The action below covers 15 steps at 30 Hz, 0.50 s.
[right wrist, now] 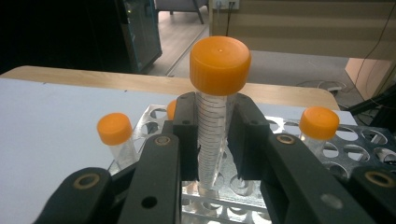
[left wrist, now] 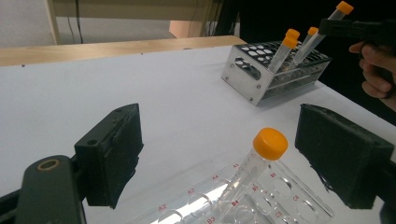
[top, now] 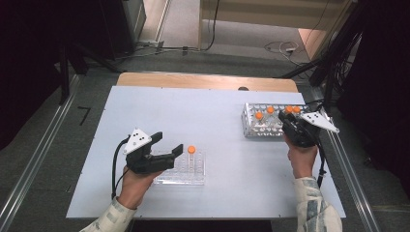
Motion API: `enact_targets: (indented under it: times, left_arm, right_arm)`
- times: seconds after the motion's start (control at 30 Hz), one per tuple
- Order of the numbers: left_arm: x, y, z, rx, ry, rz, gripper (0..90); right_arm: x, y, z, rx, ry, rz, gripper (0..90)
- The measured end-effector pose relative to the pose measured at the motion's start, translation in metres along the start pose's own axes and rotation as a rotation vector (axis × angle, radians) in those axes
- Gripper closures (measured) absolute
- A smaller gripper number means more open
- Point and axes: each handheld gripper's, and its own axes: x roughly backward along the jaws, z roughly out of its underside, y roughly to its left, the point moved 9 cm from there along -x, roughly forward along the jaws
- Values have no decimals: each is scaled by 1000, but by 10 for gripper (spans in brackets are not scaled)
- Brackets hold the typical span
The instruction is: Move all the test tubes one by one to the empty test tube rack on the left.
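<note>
Right gripper view: right gripper [right wrist: 215, 140] pinches an orange-capped tube [right wrist: 214, 135] upright over the metal rack [right wrist: 345, 140], clear for transfer; left gripper [left wrist: 219, 158] spread, steadying near the clear rack [left wrist: 261, 205].

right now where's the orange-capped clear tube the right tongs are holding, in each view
High view: the orange-capped clear plastic tube sits far right, over the perforated metal rack, in the right tongs.
Left gripper view: top right corner, tilted, pinched by the distant right tongs.
Right gripper view: dead centre, upright between the two black jaws.
Shared landmark: the metal rack with other orange-capped tubes.
</note>
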Motion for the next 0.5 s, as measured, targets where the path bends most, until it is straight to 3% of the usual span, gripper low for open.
enact_targets:
  times: [0.3, 0.5]
  left_arm:
    - [1, -1, 0, 1, -2, 0, 146]
    - [1, -1, -1, -3, -3, 2, 147]
  right_arm:
    - [22, 11, -7, 23, -10, -36, 722]
    - [32, 21, -3, 36, 14, -64, 722]
